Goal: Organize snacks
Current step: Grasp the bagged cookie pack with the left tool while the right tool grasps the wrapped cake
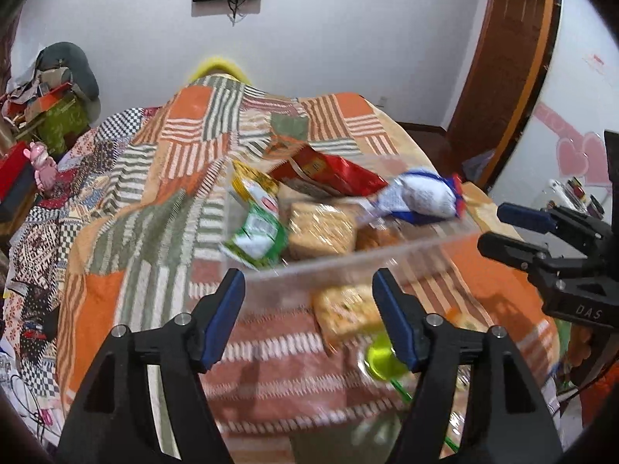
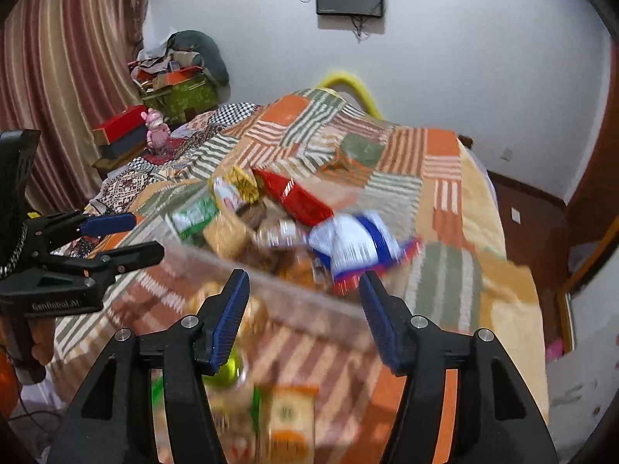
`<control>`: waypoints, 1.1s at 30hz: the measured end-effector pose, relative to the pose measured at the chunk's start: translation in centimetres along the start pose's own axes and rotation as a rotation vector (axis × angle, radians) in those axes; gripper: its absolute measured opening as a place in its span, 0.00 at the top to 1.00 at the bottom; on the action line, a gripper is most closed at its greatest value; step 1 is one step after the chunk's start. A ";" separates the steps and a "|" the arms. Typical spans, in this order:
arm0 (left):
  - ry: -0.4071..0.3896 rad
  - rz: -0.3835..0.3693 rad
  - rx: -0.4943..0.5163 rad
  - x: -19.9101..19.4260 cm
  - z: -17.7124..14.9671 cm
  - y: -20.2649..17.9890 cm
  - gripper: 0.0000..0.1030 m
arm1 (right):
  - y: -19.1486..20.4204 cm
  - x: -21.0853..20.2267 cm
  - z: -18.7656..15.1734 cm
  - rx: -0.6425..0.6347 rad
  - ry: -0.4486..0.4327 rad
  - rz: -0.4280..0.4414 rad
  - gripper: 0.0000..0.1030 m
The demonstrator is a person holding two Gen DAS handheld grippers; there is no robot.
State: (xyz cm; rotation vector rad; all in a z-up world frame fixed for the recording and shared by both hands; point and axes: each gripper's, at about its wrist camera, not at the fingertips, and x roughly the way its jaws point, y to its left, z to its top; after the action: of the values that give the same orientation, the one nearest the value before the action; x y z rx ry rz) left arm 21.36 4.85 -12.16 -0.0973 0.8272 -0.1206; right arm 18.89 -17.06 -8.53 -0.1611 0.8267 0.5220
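Observation:
A clear plastic bin (image 1: 348, 259) sits on the patchwork bed, heaped with snacks: a red packet (image 1: 332, 174), a green packet (image 1: 257, 232), a tan cracker block (image 1: 323, 228) and a white-and-blue bag (image 1: 418, 195). My left gripper (image 1: 309, 309) is open and empty, just short of the bin's near wall. A loose orange snack pack (image 1: 348, 313) and a lime green lollipop (image 1: 383, 359) lie in front of the bin. My right gripper (image 2: 305, 313) is open and empty, near the bin (image 2: 271, 282). The bag (image 2: 356, 247) hangs over its rim. An orange packet (image 2: 288, 413) lies below.
The patchwork quilt (image 1: 162, 178) covers the whole bed. Piled boxes and a pink toy (image 2: 156, 127) stand at the far left by a striped curtain. A wooden door frame (image 1: 503, 77) is on the right. Each gripper shows in the other's view, the right one (image 1: 514, 236) and the left one (image 2: 127, 239).

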 end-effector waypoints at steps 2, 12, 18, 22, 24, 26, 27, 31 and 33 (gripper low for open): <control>0.014 -0.011 0.006 -0.3 -0.7 -0.8 0.33 | -0.2 -0.5 -1.3 0.020 0.013 0.000 0.44; 0.097 -0.075 0.025 0.1 -4.1 -5.5 0.24 | -1.2 0.8 -7.4 0.100 0.138 0.054 0.42; 0.150 -0.098 0.004 1.2 -5.1 -7.3 0.23 | -1.7 1.2 -9.2 0.108 0.157 0.058 0.46; 0.182 -0.095 0.016 2.1 -5.7 -8.2 0.21 | -2.6 0.6 -10.1 0.128 0.151 0.073 0.60; 0.208 -0.102 0.014 2.7 -6.2 -8.5 0.21 | -3.0 0.1 -10.2 0.129 0.139 0.065 0.61; 0.221 -0.107 0.011 3.0 -6.7 -8.7 0.18 | -3.3 -0.3 -10.5 0.130 0.133 0.059 0.61; 0.227 -0.108 0.010 3.2 -6.9 -8.9 0.17 | -3.5 -0.6 -10.7 0.134 0.129 0.057 0.61; 0.259 -0.125 0.004 4.1 -7.8 -9.5 0.16 | -3.8 -1.5 -11.2 0.140 0.120 0.053 0.61; 0.260 -0.134 -0.004 4.4 -8.1 -9.7 0.16 | -3.7 -1.7 -11.3 0.135 0.116 0.045 0.62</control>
State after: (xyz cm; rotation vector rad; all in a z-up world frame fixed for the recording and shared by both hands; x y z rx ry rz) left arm 17.72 -5.71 -19.52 -0.1431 1.0807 -0.2620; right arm 12.36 -24.63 -15.13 -0.0486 0.9774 0.5007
